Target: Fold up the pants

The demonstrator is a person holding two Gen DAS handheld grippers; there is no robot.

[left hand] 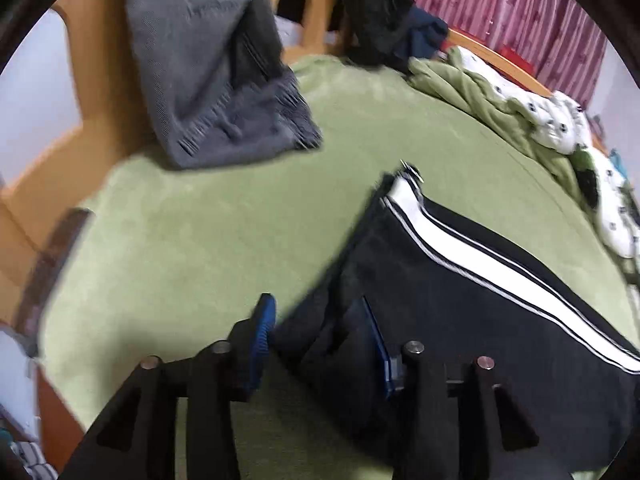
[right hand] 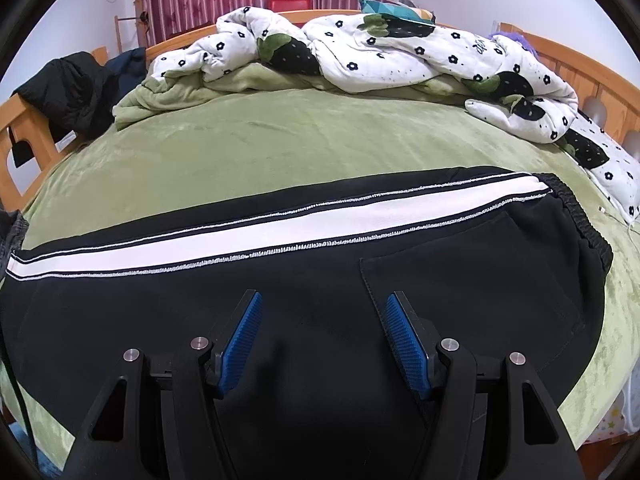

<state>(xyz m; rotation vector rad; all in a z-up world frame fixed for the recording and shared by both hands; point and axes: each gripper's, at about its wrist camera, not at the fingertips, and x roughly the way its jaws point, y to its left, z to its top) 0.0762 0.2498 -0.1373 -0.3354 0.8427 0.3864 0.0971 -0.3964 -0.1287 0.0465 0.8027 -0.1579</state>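
Black pants [right hand: 304, 280] with a white side stripe lie flat on the green bed cover [right hand: 280, 136], folded lengthwise, waistband at the right. My right gripper [right hand: 322, 312] is open and hovers over the pants' near edge, beside a back pocket. In the left wrist view the pants' leg end [left hand: 460, 280] lies at the right, cuff pointing away. My left gripper [left hand: 320, 316] is open, and the cuff-end fabric lies between its blue pads [left hand: 262, 332], its right finger over the black cloth. The view is blurred.
A grey garment [left hand: 216, 80] lies at the far left of the bed. A crumpled white flowered quilt [right hand: 380, 52] runs along the back. Dark clothes [right hand: 68, 88] hang on the wooden bed frame [right hand: 16, 152]. A red curtain is behind.
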